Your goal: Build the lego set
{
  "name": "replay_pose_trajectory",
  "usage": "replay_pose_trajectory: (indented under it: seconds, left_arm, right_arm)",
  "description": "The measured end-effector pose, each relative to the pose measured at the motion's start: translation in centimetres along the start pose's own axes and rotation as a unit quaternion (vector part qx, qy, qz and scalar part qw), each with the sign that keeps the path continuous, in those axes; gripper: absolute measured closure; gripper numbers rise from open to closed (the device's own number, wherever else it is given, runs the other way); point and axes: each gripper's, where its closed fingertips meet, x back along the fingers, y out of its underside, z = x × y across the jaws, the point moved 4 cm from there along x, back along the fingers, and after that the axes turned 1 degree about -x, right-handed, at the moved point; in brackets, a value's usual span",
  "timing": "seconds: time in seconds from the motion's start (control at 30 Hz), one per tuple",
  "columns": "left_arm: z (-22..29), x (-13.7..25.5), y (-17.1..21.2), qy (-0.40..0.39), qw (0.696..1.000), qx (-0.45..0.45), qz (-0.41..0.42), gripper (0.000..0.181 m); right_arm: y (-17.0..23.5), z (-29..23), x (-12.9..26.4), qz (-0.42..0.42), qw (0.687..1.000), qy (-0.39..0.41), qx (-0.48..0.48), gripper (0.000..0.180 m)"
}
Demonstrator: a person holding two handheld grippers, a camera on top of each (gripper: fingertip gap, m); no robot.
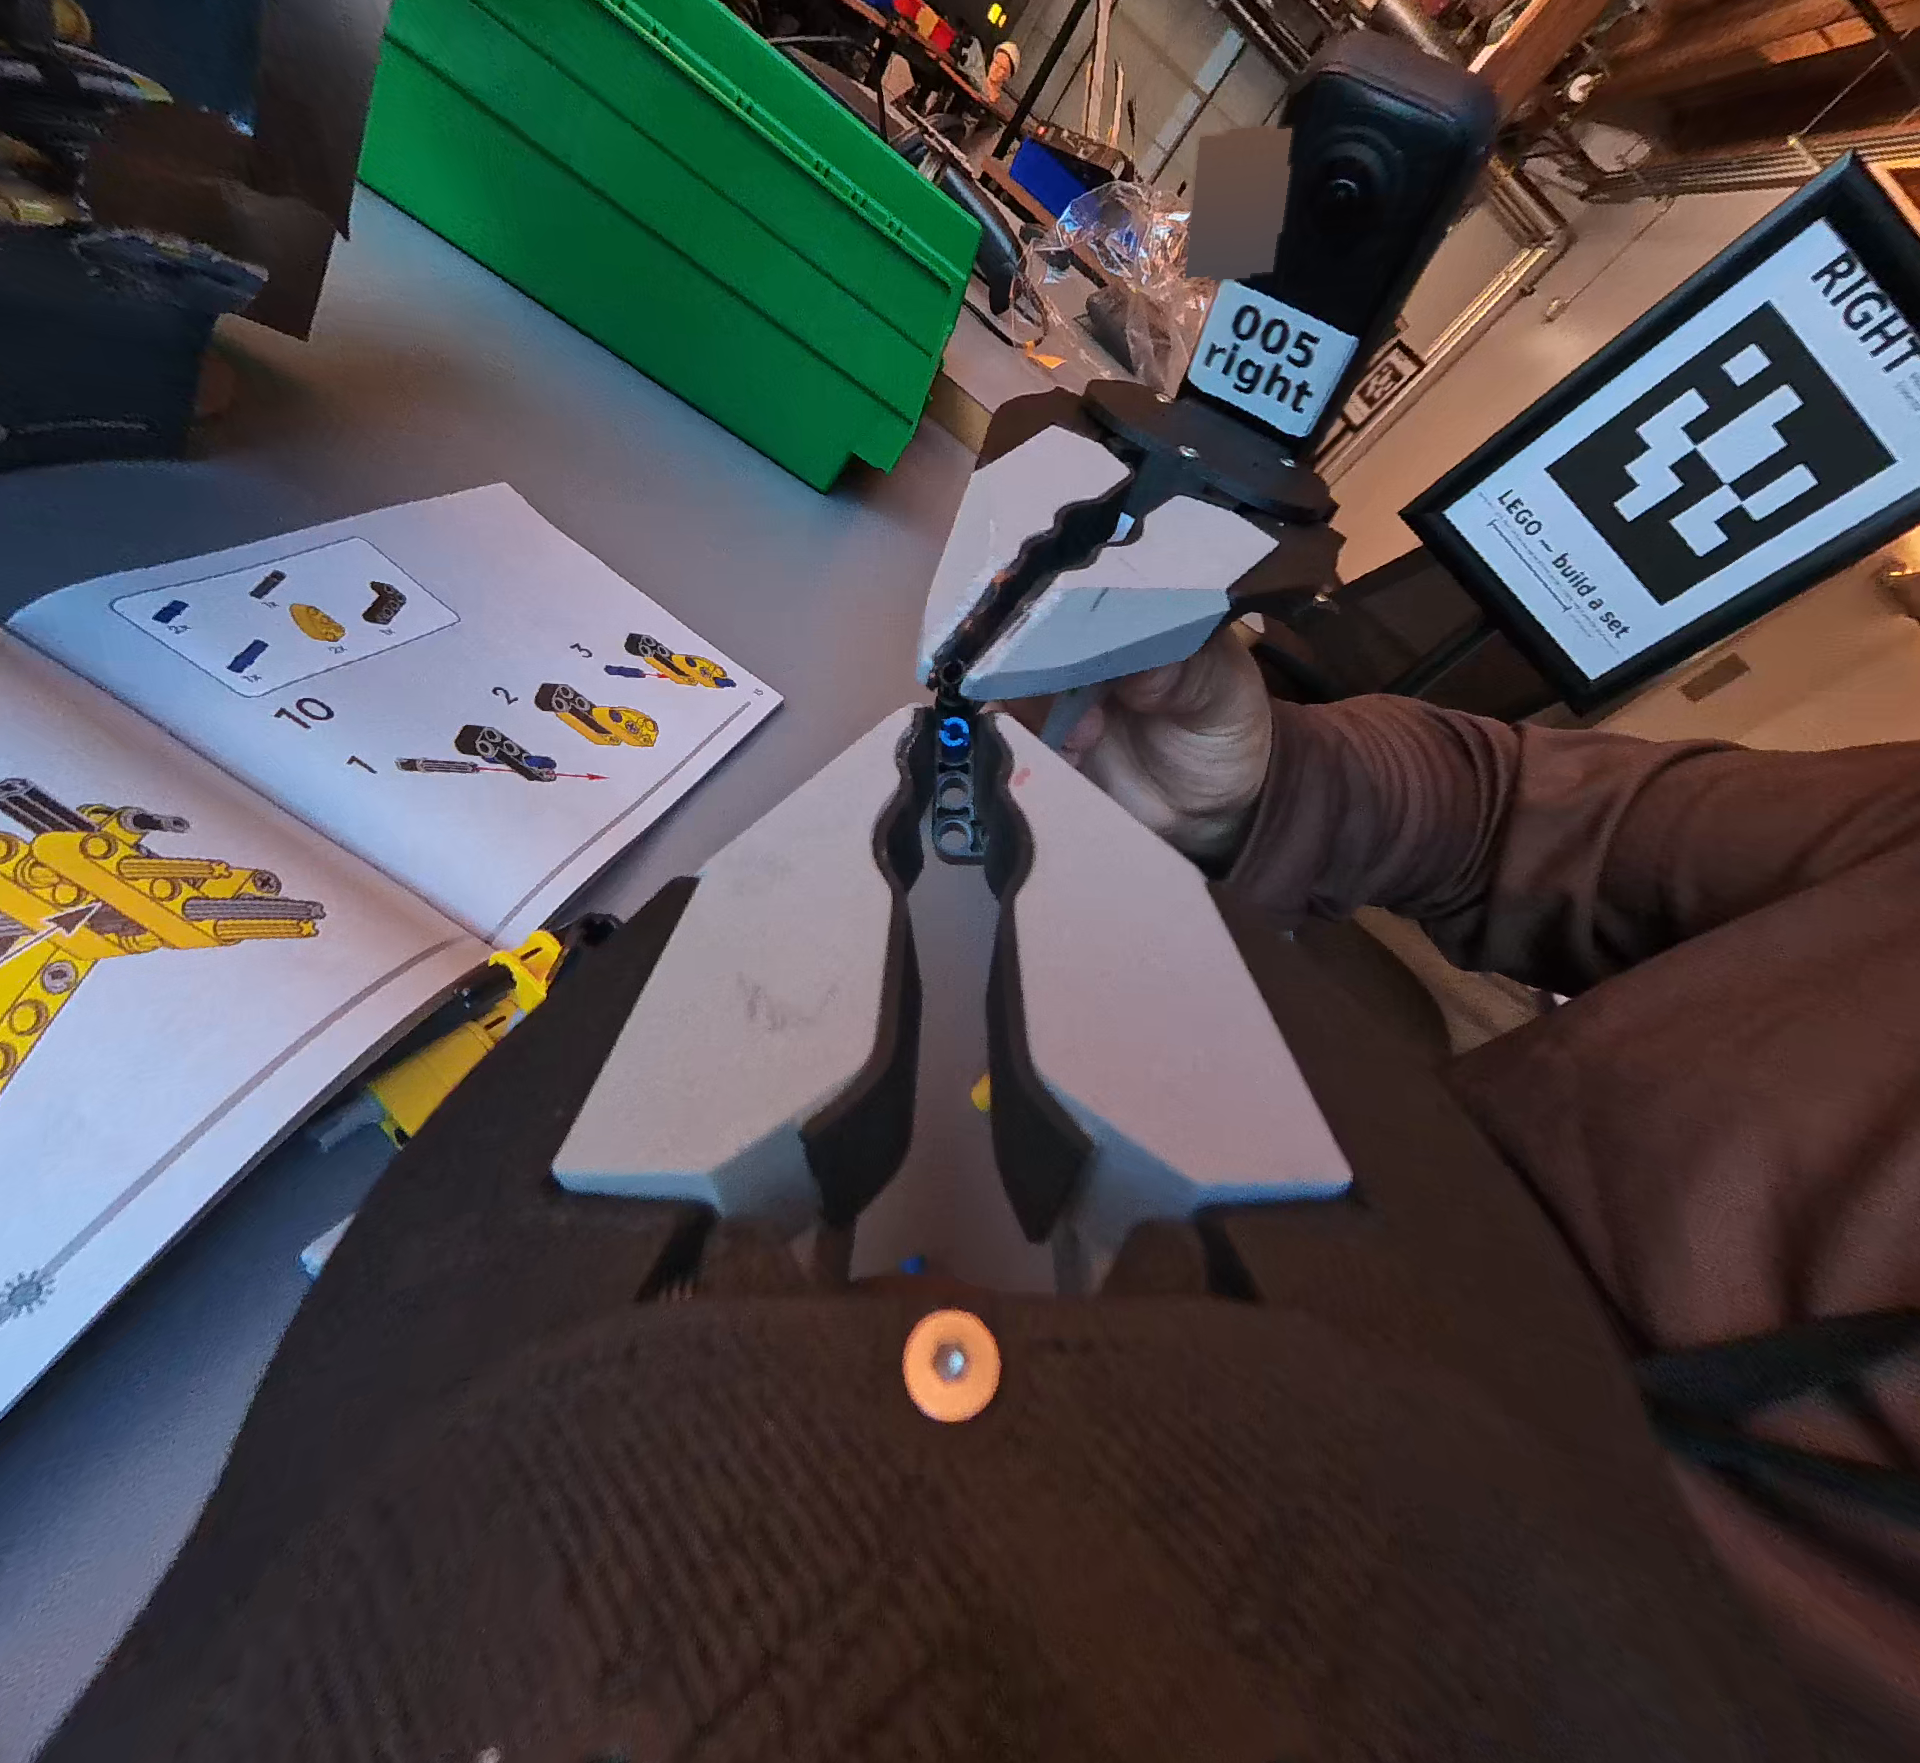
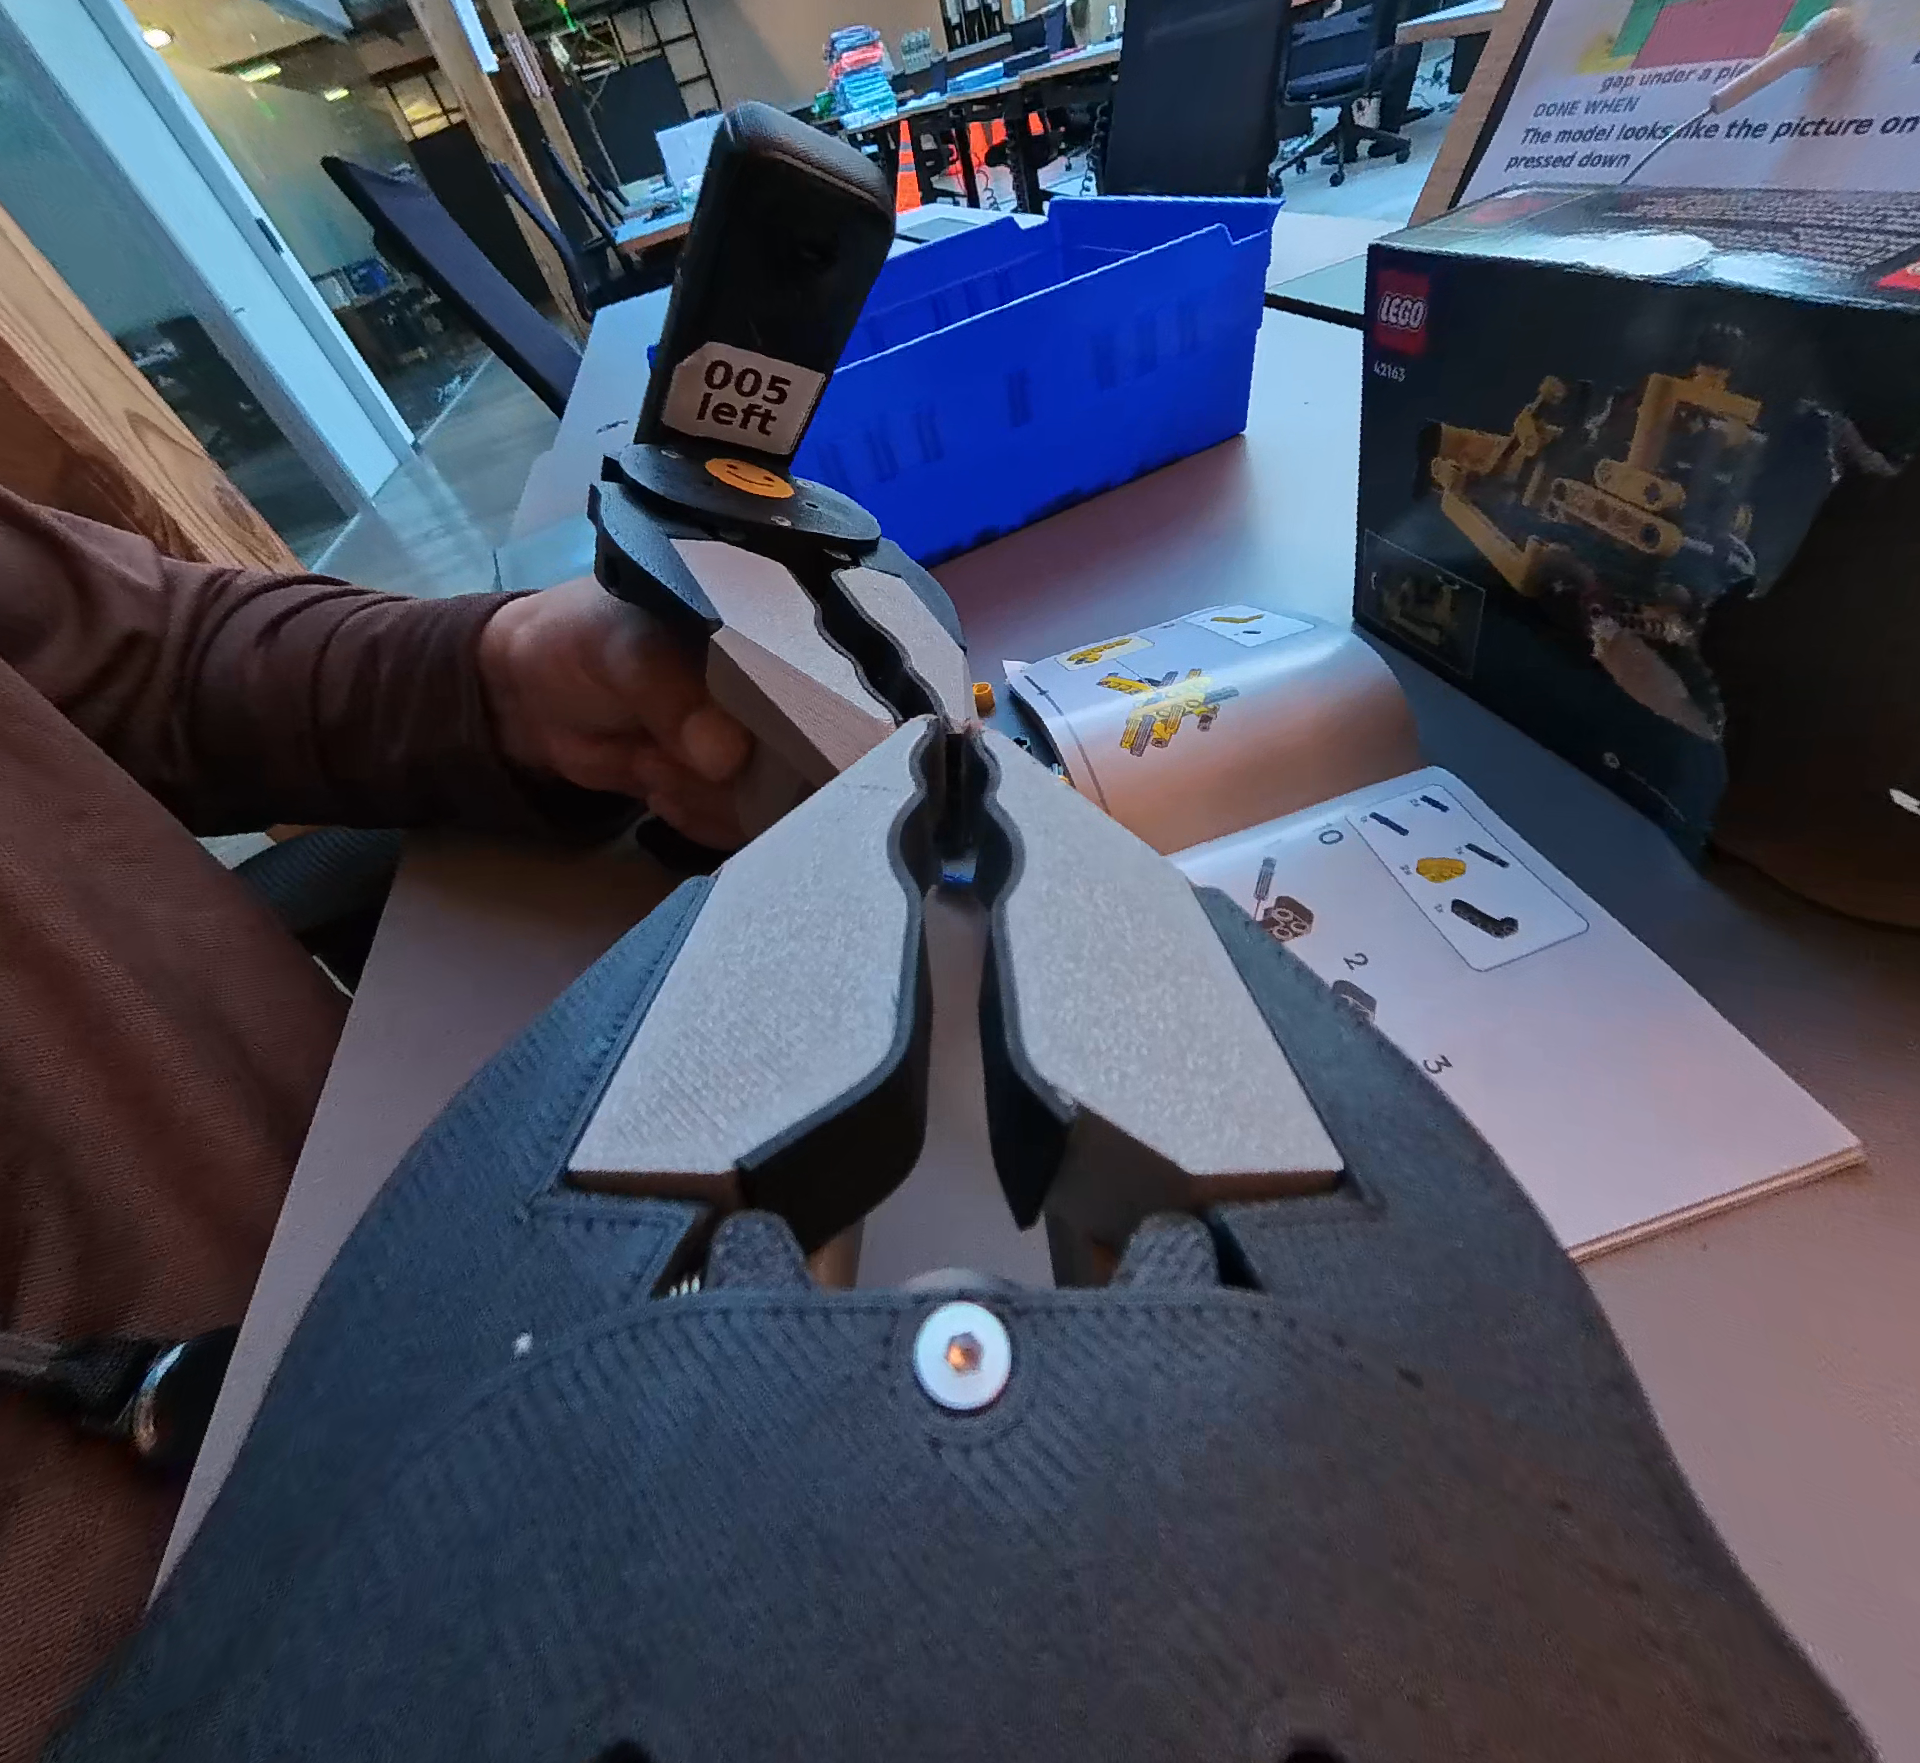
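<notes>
only the left view shows the black beam [image 1: 957,804] both jaws pinch; right shows its edge.

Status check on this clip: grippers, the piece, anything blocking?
Left gripper shut on black beam with blue pin. Right gripper shut, tip to tip at beam's end. Held above open manual; nothing in the way.

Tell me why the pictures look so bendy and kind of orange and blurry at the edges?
Left wrist view: the wide lens stretches the green bin and the booklet; warm light tints everything; the dark patch at upper left is a mosaic laid on later. Right wrist view: the blue bin and table edges curve, and the black base at the bottom is soft.
</notes>
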Motion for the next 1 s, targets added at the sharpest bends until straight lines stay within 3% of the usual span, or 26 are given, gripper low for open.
replay_pose_trajectory:
  seconds: [0.67, 0.73, 0.8, 1.0]
  left_arm:
    - [-0.3, -0.4, 0.4, -0.01, 1.0, 0.007, -0.013, 0.175]
    - [0.3, -1.7, 2.4, -0.008, 0.995, -0.003, -0.097, 0.176]
    - [1.6, -3.0, 2.6, -0.001, 0.995, -0.033, -0.099, 0.176]
    - [2.6, -2.2, 3.2, 0.01, 0.987, -0.101, -0.127, 0.176]
  right_arm:
    - [0.0, 0.2, -0.3, -0.006, 1.0, 0.016, 0.026, 0.18]
    - [-2.3, -0.4, 0.0, 0.066, 0.997, 0.002, 0.029, 0.179]
    - [-4.1, -0.2, 0.3, 0.076, 0.995, 0.024, 0.062, 0.179]
    - [-1.8, 2.1, 3.9, -0.015, 0.996, 0.051, 0.077, 0.18]
